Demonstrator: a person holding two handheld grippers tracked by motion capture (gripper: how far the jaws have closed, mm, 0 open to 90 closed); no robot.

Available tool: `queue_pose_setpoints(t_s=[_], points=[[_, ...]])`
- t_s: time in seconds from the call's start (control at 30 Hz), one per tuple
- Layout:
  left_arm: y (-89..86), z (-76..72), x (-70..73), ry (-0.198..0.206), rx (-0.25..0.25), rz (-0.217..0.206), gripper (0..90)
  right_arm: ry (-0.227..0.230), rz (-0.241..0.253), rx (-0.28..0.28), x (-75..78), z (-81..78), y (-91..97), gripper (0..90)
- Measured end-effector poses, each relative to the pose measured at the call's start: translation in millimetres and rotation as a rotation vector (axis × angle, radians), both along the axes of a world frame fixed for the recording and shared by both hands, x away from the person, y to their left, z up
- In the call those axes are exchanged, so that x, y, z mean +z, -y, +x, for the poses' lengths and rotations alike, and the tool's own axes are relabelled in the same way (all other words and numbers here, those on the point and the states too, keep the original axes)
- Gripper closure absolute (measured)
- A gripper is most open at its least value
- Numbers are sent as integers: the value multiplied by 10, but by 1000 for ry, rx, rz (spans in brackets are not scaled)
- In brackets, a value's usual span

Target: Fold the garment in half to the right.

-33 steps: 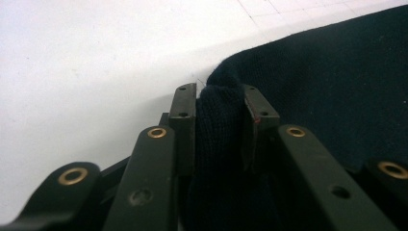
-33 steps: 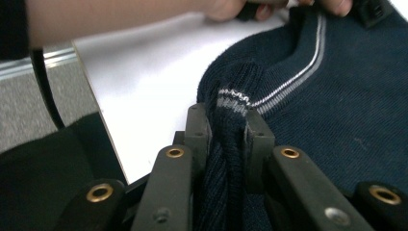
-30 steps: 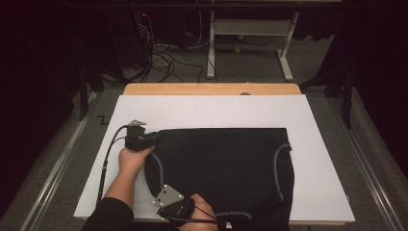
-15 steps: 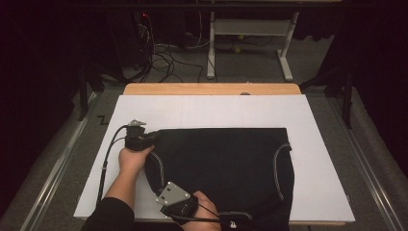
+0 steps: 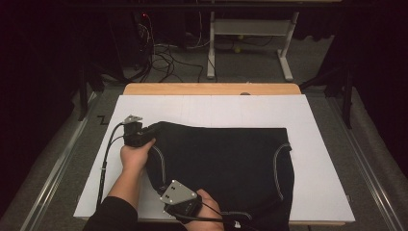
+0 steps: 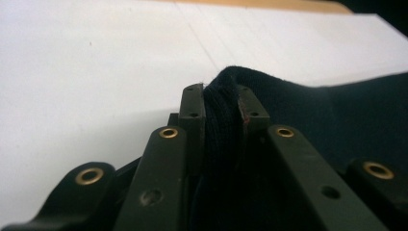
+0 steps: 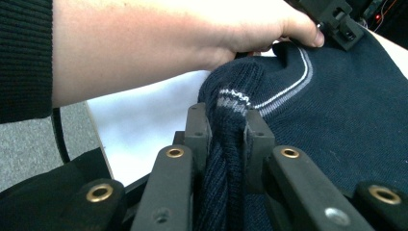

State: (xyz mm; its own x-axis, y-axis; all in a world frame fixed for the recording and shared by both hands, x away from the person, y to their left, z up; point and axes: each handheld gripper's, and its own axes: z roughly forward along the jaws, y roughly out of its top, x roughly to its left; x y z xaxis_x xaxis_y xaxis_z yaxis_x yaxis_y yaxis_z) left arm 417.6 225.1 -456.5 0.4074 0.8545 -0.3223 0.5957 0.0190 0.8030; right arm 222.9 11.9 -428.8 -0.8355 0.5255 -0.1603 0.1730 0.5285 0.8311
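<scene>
A dark navy sweater [image 5: 226, 159] with thin grey trim lies flat on a white sheet [image 5: 317, 159]. My left gripper [image 5: 152, 130] holds its far left corner. In the left gripper view the jaws [image 6: 221, 96] have just been closing and now pinch a fold of the knit [image 6: 337, 106]. At the near left edge, my right gripper [image 5: 162, 186] is shut on the ribbed, grey-striped hem [image 7: 230, 113]. The right gripper view also shows the person's left hand [image 7: 168, 43] and the sweater's body [image 7: 346, 96] beyond it.
The white sheet covers a wooden table whose far edge [image 5: 211, 89] shows. Bare sheet lies beyond and to the right of the sweater. Behind the table are cables on the floor [image 5: 159, 53] and a white desk frame [image 5: 250, 29]. Metal rails [image 5: 53, 168] run along both sides.
</scene>
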Motion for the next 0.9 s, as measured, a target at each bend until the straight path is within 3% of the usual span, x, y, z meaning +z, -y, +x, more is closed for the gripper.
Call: queue_pose_setpoints(t_s=[0.33, 0.4, 0.5, 0.9], points=[[15, 0, 159, 49, -9, 5, 738, 12, 29, 0, 103, 6, 41, 778], [5, -1, 192, 58, -6, -13, 738, 21, 33, 2, 129, 11, 47, 778], [-20, 0, 219, 59, 5, -29, 737, 22, 43, 0, 162, 10, 49, 778], [-169, 3, 248, 55, 29, -7, 735, 31, 50, 17, 223, 31, -53, 777]])
